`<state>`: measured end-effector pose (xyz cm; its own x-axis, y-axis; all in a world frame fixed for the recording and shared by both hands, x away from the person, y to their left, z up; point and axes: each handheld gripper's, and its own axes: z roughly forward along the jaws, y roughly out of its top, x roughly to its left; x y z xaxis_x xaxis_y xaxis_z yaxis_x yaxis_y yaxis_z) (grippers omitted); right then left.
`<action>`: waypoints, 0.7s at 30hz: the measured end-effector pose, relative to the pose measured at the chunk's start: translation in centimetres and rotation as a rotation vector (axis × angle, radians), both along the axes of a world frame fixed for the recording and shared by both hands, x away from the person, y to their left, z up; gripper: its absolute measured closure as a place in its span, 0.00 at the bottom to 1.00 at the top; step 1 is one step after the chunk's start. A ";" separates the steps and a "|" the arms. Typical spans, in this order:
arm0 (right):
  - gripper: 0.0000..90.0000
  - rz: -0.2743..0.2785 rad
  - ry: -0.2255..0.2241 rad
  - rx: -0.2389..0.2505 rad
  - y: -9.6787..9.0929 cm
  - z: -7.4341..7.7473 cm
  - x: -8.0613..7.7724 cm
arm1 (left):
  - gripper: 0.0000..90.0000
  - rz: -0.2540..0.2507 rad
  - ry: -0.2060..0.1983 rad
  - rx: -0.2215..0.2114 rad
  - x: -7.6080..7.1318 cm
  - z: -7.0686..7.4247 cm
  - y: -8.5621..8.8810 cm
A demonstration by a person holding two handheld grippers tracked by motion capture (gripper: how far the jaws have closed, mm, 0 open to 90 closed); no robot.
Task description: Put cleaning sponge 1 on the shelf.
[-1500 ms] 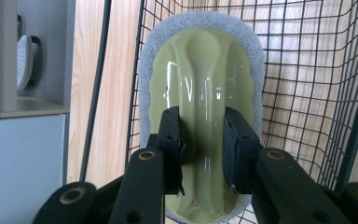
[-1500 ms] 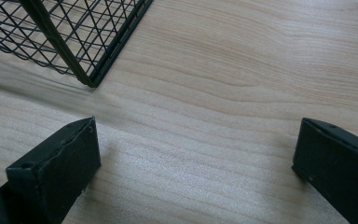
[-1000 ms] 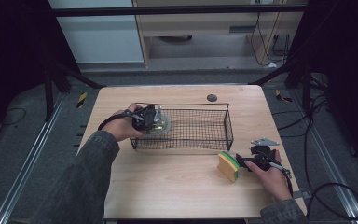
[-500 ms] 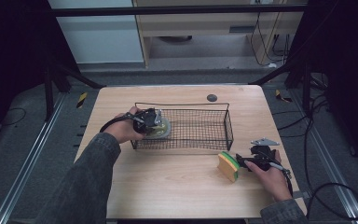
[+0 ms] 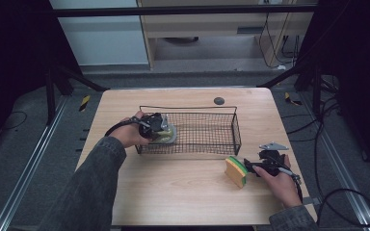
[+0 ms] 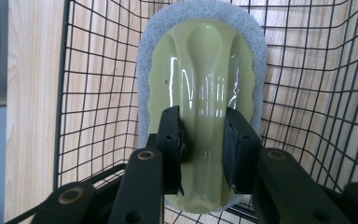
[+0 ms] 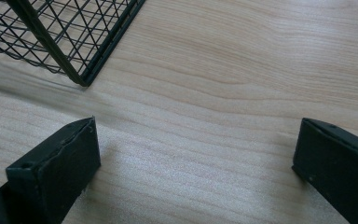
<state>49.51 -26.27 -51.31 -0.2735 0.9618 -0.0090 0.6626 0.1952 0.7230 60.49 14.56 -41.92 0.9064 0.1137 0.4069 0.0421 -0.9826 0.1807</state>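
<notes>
- The left gripper (image 6: 203,140) is closed on the raised middle ridge of a scrub pad (image 6: 203,98), one pad pressing each side of its glossy pale-green plastic handle.
- The scrub pad, with a grey abrasive layer showing round the handle's rim, sits inside the wire basket (image 5: 212,144) at the basket's left end, low over the mesh floor; whether it touches the mesh I cannot tell.
- The basket stands on the worktop (image 5: 183,192) a little behind its middle, long sides parallel to the front edge.
- The right gripper (image 7: 196,168) is wide open with nothing between its jaws, only bare wood below, and a basket corner lies beyond it in the right gripper view.
- In the high view that gripper (image 5: 250,167) rests near the worktop's right front corner, pointing left at a sponge (image 5: 235,172) standing on edge just beside its tips; the sponge is yellow with a green layer.
- A small dark round disc (image 5: 218,100) lies near the worktop's back edge.
</notes>
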 end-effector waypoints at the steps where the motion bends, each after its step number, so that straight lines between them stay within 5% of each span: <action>1: 0.01 0.001 0.000 -0.001 0.0 0.0 0.0 | 0.78 -0.002 0.008 0.002 0.1 -0.1 -0.1; 17: 0.01 0.000 0.000 0.001 0.0 0.0 0.0 | 0.77 0.013 0.027 0.011 0.4 -0.6 -0.6; 21: 0.01 0.001 0.000 0.000 0.0 0.0 0.0 | 0.72 0.014 0.030 -0.031 0.3 -0.1 -0.4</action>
<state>49.52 -26.28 -51.30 -0.2742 0.9616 -0.0095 0.6623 0.1960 0.7231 60.74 14.17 -42.01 0.9163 0.1387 0.3757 0.0620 -0.9759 0.2092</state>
